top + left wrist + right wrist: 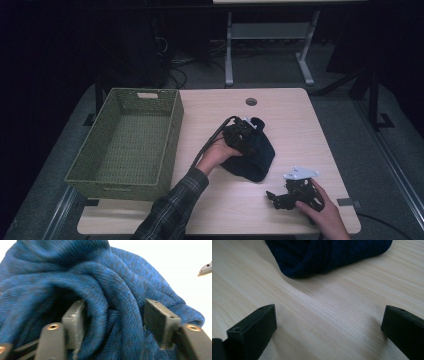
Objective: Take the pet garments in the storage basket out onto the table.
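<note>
Desk [295, 115] of pale wood carries everything and serves as the reference surface, with the green woven basket [127, 142] as landmark. Basket sits at the desk's left edge, empty, its near corner overhanging the front edge slightly. To the right of the basket, near mid-desk, lies the dark blue knitted garment [256, 159], bunched in a heap and well apart from the basket wall.

Left tongs [241, 134] are pressed into the heap from its basket side. In the left gripper view a thick fold of the knit [112, 315] stands between the two jaws, which are partly apart; the left pad touches the wool, while the right pad shows a gap, so no firm grip is judged. Right tongs [280, 199] rest farther right of the basket, close to the desk's front edge, jaws wide with bare wood between them, holding nothing.

Risks, as judged: closing on one fold alone could let the rest of the garment trail and catch on the basket rim during transfer; loose knit may also snag on a jaw.

Clearance: bare wood lies between garment and basket, giving an open path; the basket's open top offers ample room.
</note>
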Motion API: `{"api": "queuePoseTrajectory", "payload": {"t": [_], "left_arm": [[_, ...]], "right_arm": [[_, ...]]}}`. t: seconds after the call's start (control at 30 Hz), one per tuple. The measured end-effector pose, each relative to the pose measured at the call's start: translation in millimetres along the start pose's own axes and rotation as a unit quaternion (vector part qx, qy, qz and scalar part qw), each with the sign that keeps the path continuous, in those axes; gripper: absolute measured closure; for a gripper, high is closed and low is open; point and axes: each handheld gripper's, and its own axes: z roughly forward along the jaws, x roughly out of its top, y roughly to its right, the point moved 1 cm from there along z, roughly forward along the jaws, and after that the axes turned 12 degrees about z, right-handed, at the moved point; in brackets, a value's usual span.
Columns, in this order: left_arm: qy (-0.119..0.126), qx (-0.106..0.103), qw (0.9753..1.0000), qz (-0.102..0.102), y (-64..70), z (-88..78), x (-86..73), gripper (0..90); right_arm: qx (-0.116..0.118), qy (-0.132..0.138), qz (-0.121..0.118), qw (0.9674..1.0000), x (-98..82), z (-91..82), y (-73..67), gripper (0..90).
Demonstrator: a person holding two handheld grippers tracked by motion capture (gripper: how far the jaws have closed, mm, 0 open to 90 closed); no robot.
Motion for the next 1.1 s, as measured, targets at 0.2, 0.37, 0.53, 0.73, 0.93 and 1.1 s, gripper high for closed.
{"api": "queuePoseTrajectory", "payload": {"t": [0.2, 0.37, 0.53, 0.73, 0.93, 1.1], "left_arm": [[0.012, 0.019, 0.9997, -0.003, -0.6, -14.4, -0.7, 16.0], [0.028, 0.026, 0.9992, -0.005, -1.1, -27.3, -4.2, 13.0], [0.049, 0.036, 0.9981, -0.013, 1.0, -40.1, -8.2, 13.0], [0.063, 0.045, 0.9969, -0.017, 3.1, -56.4, -17.8, 13.0], [0.075, 0.055, 0.9953, -0.024, 6.7, -71.6, -31.5, 12.9], [0.085, 0.071, 0.993, -0.039, 10.2, -85.4, -48.3, 12.9]], "right_arm": [[-0.001, 0.001, -0.003, 1.0, 0.2, 0.0, 0.4, 0.0], [-0.001, 0.001, -0.002, 1.0, 0.2, 0.0, 0.3, 0.0], [-0.001, 0.0, -0.002, 1.0, 0.2, -0.1, 0.2, 0.0], [0.0, -0.001, 0.0, 1.0, 0.0, -0.1, -0.1, 0.0], [0.0, -0.001, -0.001, 1.0, 0.0, -0.1, 0.1, 0.0], [0.0, -0.001, 0.0, 1.0, 0.0, -0.1, 0.0, 0.0]]}}
